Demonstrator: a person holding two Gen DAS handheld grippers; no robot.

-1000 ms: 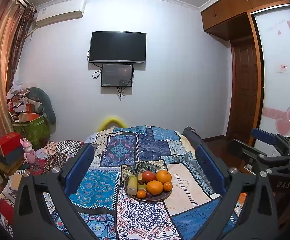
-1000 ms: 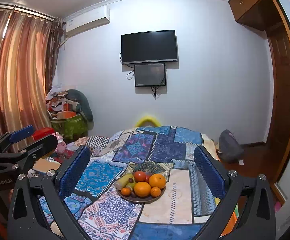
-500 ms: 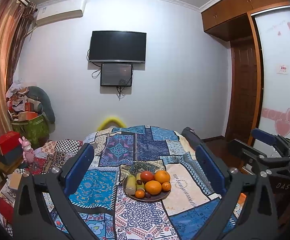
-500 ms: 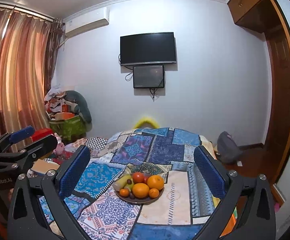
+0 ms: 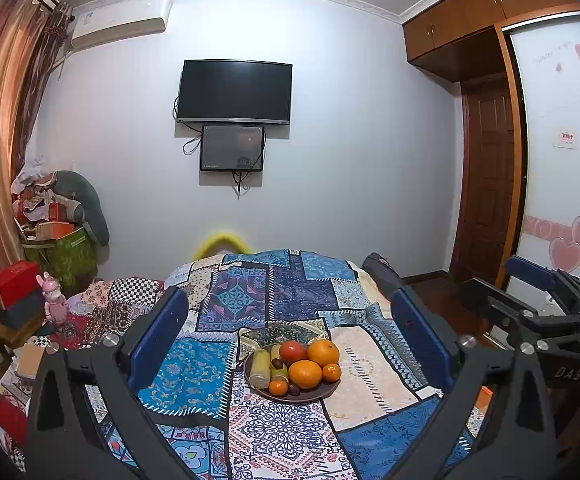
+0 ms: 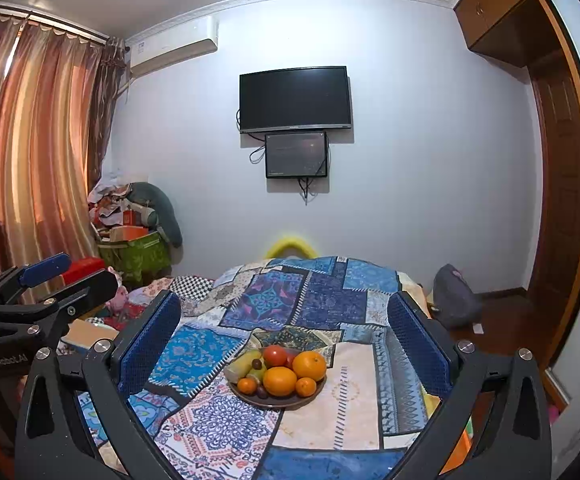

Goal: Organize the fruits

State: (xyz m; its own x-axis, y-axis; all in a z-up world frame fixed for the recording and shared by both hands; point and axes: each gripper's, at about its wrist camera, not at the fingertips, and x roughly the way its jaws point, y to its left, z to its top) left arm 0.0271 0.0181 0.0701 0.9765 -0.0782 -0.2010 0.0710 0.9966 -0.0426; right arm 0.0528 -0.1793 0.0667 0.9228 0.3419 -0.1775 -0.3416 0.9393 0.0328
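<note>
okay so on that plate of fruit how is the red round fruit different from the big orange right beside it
The red round fruit is deep red and smaller; the big round orange beside it is bright orange and bigger. The red fruit sits at the back of the dark round plate, partly hidden by fruit in front; the orange sits toward the right rim. Both are round, smooth-looking, and rest untouched in the pile.

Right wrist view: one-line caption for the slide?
Open right tool above a fruit plate on a patchwork quilt; left tool at left.

Black claw [image 5: 290, 332] frames, blue ribbed pads [image 5: 157, 336], silver screws [image 5: 110, 339]
</note>
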